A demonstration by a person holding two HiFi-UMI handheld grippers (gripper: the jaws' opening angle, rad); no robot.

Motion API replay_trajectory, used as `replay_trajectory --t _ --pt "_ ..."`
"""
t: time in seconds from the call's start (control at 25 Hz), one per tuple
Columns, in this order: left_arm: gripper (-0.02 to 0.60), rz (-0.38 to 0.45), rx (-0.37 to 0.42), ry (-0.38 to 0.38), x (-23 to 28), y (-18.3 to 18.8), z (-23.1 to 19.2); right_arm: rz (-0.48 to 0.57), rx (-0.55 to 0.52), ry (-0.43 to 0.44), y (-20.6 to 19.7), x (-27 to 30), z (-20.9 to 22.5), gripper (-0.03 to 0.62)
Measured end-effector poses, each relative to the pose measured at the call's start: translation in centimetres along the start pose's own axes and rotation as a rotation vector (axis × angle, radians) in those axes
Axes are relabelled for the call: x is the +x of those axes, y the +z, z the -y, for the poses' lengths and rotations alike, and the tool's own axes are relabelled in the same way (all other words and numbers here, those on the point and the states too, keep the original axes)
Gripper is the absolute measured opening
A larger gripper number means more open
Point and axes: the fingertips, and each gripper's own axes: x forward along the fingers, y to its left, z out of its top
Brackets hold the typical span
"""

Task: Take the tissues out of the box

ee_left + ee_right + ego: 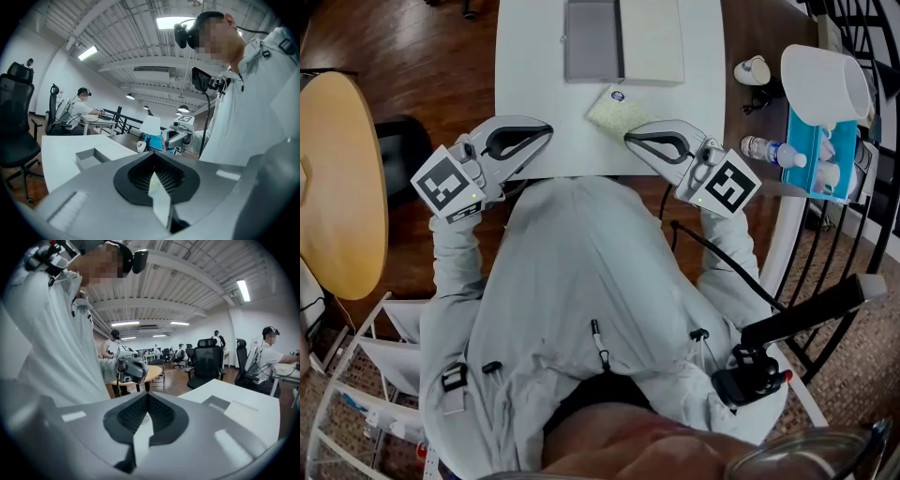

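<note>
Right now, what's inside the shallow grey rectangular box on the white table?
The shallow grey box shows a bare grey floor in its left half; a cream-white slab fills the right half. Anything beneath that slab is covered.

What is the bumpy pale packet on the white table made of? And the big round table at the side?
The packet looks like soft paper tissues, maybe in thin plastic wrap: its top is pale, dimpled and cushiony. The round table looks like smooth wood or wood-look board: warm tan, even, faintly shiny.
</note>
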Motion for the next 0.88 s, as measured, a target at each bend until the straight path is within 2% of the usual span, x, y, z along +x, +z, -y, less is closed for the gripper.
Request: replay_trajectory --t 0.88 --pt "0.008 -0.02 -0.011 -0.001 0.0 -0.6 0.3 -0.026 -0.001 -0.011 -0.8 0.1 0.5 0.002"
